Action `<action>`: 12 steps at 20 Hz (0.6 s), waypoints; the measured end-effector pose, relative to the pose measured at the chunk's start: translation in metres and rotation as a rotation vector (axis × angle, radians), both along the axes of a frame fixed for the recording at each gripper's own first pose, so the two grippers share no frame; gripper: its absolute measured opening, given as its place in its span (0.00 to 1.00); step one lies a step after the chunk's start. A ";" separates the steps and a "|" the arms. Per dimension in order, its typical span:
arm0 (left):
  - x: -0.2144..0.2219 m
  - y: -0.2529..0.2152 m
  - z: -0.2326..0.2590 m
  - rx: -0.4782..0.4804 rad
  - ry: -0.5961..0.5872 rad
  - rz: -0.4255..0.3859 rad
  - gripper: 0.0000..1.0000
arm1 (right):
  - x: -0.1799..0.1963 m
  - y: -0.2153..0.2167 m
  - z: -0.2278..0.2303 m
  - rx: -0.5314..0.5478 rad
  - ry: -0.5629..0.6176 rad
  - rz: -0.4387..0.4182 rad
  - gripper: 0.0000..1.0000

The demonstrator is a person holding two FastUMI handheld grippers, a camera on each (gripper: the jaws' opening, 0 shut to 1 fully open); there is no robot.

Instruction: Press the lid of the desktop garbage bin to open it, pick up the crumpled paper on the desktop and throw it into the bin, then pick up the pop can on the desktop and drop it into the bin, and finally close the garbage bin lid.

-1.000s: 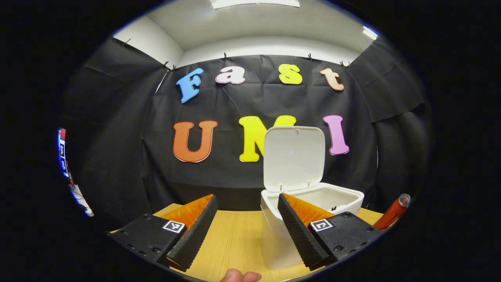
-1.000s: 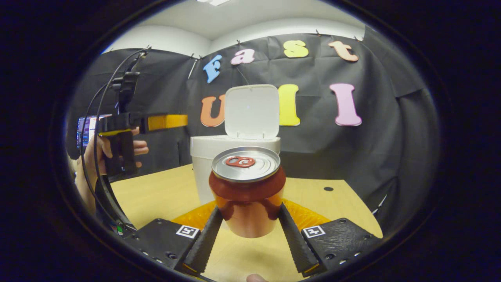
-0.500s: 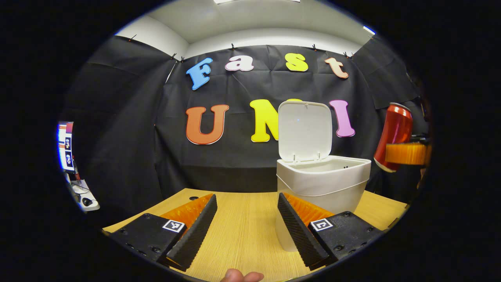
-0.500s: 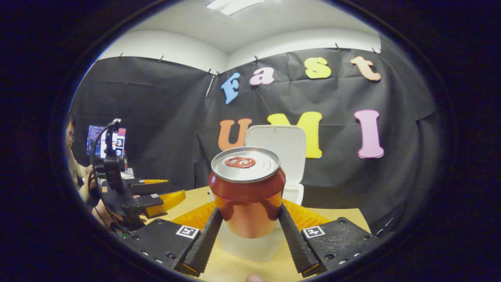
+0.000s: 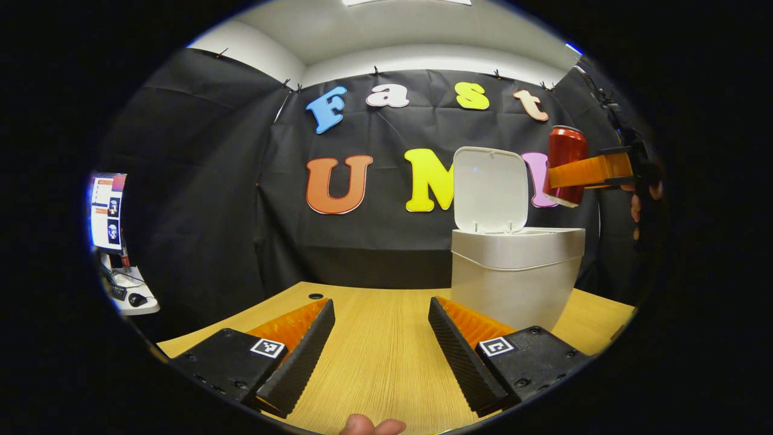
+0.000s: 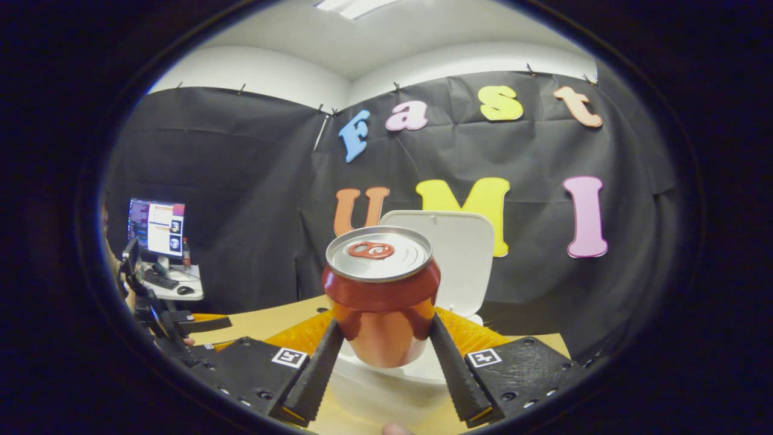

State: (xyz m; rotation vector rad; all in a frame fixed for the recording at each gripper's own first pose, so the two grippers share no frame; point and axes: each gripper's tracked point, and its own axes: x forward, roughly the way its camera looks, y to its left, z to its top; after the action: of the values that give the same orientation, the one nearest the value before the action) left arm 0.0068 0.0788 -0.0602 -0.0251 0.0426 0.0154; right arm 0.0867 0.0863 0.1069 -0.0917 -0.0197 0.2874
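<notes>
1. Left gripper view: left gripper (image 5: pixel 380 353) low over the wooden table (image 5: pixel 374 362), jaws spread wide, nothing betw. them. Idle, parked well to the side of the bin.
2. Same view: white bin (image 5: pixel 516 272) stands on table to the right, lid (image 5: pixel 490 188) up and roughly vertical at the back edge. Bin's inside not visible from this low angle, so can't confirm the paper is in there; no paper seen on the visible tabletop.
3. Same view, upper right: right gripper (image 5: pixel 589 171) clamps the red can (image 5: pixel 564 166), can upright w/ slight tilt, held in the air above and a bit to the right of the bin's rim. A hand (image 5: pixel 640 199) shows at the edge behind it.
4. Far left: monitor (image 5: pixel 107 211) and a small desk outside the booth.
5. Right gripper view: right gripper (image 6: pixel 381 353) clenched on the can (image 6: pixel 380 296), both fingers pressing its sides low on the body, silver top facing up. Bin rim (image 6: pixel 386 377) shows pale below and behind the can; lid (image 6: pixel 462 260) stands up behind it.
6. Left gripper (image 6: pixel 181 326) seen small at lower left, near table level.
7. Step in hand (my read): can drop. Lid open, can lifted, hovering near the opening.
8. Next move calls for: centre can fully over the opening, clear of lid, then let go. Risk: can clips rim or knocks lid if released off-centre. After that, lid needs closing.
</notes>
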 end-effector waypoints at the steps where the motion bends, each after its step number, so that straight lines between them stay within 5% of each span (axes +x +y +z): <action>1: -0.002 0.000 -0.001 0.016 -0.006 -0.005 1.00 | 0.007 -0.002 0.002 -0.004 0.003 -0.020 0.81; 12: -0.028 -0.012 0.018 0.059 -0.062 -0.038 0.99 | 0.055 -0.010 -0.020 0.049 0.187 -0.134 0.81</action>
State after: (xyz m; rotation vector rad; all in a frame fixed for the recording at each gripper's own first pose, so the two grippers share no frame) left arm -0.0212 0.0671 -0.0423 0.0342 -0.0198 -0.0216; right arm 0.1415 0.0765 0.0869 -0.0171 0.1646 0.1602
